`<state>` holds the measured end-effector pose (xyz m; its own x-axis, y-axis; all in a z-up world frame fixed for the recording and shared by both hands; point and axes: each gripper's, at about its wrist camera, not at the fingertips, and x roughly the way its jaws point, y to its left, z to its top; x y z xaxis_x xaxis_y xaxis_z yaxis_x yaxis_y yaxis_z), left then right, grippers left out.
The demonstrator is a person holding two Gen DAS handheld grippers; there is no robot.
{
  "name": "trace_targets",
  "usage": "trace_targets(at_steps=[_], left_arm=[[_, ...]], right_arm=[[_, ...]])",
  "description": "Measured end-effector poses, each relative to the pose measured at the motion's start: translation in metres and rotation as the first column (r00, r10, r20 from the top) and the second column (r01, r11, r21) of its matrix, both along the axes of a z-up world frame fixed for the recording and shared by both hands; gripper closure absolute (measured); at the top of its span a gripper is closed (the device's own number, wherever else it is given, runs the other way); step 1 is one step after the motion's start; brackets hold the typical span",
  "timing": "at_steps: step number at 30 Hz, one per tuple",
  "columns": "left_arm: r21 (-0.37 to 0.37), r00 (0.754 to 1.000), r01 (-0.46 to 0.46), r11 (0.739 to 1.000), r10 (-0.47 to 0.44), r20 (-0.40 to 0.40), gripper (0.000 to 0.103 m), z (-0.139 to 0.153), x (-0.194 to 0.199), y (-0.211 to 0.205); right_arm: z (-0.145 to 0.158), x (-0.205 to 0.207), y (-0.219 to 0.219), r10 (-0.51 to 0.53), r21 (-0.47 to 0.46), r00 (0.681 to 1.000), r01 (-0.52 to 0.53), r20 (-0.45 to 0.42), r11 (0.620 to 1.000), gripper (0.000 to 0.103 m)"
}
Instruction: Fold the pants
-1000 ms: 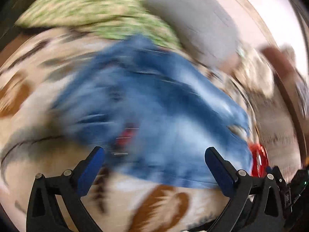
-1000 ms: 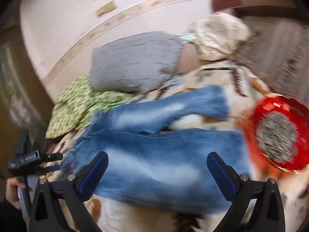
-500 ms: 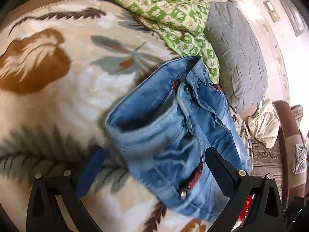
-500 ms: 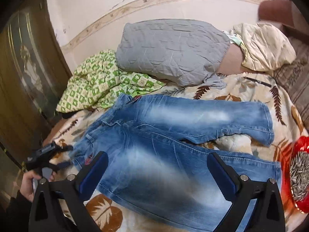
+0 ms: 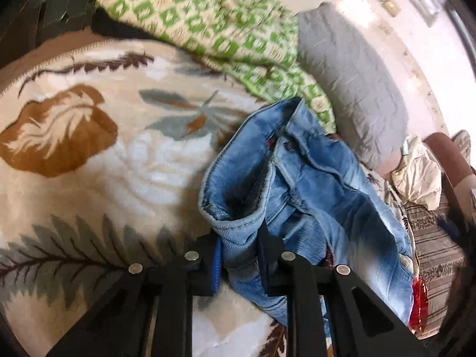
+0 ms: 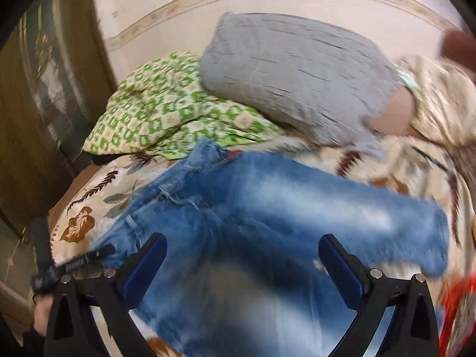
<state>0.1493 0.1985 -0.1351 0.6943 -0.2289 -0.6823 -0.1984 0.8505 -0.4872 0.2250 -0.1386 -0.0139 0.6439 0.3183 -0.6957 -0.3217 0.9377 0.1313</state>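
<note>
Denim waistband pinched in left gripper [image 5: 239, 253]; right-wrist view motion-blurred.
Jeans [image 6: 267, 208] lie spread on leaf-print blanket [image 5: 89, 154], near leg cut off below frame. Right gripper [image 6: 242, 263] gapes wide above them, holding nothing. Red dish [image 6: 458, 312] contents unreadable.

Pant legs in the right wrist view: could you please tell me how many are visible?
2. One pant leg stretches right toward the cream cloth; the other pant leg runs between the open right gripper, its hem hidden.
</note>
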Motion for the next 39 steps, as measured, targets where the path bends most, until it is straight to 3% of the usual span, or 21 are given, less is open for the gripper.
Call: trace_targets(at_steps=[3,8,13,16,22,23,24,25,26,28,32,39], left_arm=[[-0.046,1.0,0.001,0.999,0.0,0.029,0.083,0.0,-0.009,0.009],[-0.075,1.0,0.006,0.997,-0.007,-0.015,0.083,-0.018,0.0,0.014],[-0.091,1.0,0.007,0.996,-0.009,-0.018,0.083,-0.02,0.002,0.014],[-0.101,1.0,0.008,0.995,-0.01,-0.021,0.083,-0.021,0.002,0.015],[-0.135,1.0,0.011,0.991,-0.014,-0.018,0.083,-0.022,0.002,0.019],[-0.141,1.0,0.011,0.99,-0.014,-0.018,0.083,-0.022,0.003,0.02],[-0.145,1.0,0.011,0.989,-0.014,-0.018,0.083,-0.023,0.003,0.021],[-0.148,1.0,0.011,0.989,-0.014,-0.018,0.083,-0.023,0.003,0.021],[-0.148,1.0,0.012,0.989,-0.015,-0.019,0.082,-0.023,0.004,0.021],[-0.139,1.0,0.014,0.99,-0.016,-0.018,0.082,-0.022,0.004,0.02],[-0.122,1.0,0.012,0.992,-0.013,-0.008,0.083,-0.018,0.002,0.019],[-0.128,0.993,0.002,0.992,0.013,0.114,0.083,0.019,-0.031,0.022]], right_arm=[[0.008,0.037,0.033,0.071,-0.05,0.997,-0.072,-0.027,0.996,0.0],[0.004,0.116,0.111,0.135,-0.154,0.983,-0.154,-0.128,0.976,0.0],[-0.023,0.181,0.179,0.106,-0.303,0.971,-0.169,-0.214,0.938,0.0],[-0.046,0.213,0.218,0.081,-0.445,0.973,-0.172,-0.217,0.879,0.0],[-0.081,0.264,0.248,0.001,-0.516,0.965,-0.142,-0.263,0.845,0.004],[-0.088,0.27,0.251,-0.012,-0.532,0.961,-0.142,-0.275,0.835,0.008],[-0.095,0.275,0.253,-0.023,-0.547,0.957,-0.145,-0.289,0.824,0.023],[-0.102,0.279,0.254,-0.043,-0.572,0.952,-0.145,-0.302,0.807,0.053],[-0.106,0.281,0.253,-0.053,-0.586,0.95,-0.146,-0.309,0.797,0.069],[-0.113,0.281,0.252,-0.045,-0.619,0.956,-0.152,-0.291,0.771,0.088],[-0.105,0.272,0.252,0.007,-0.633,0.973,-0.155,-0.23,0.758,0.091],[-0.055,0.246,0.266,0.112,-0.618,0.986,-0.167,-0.127,0.768,0.094]])
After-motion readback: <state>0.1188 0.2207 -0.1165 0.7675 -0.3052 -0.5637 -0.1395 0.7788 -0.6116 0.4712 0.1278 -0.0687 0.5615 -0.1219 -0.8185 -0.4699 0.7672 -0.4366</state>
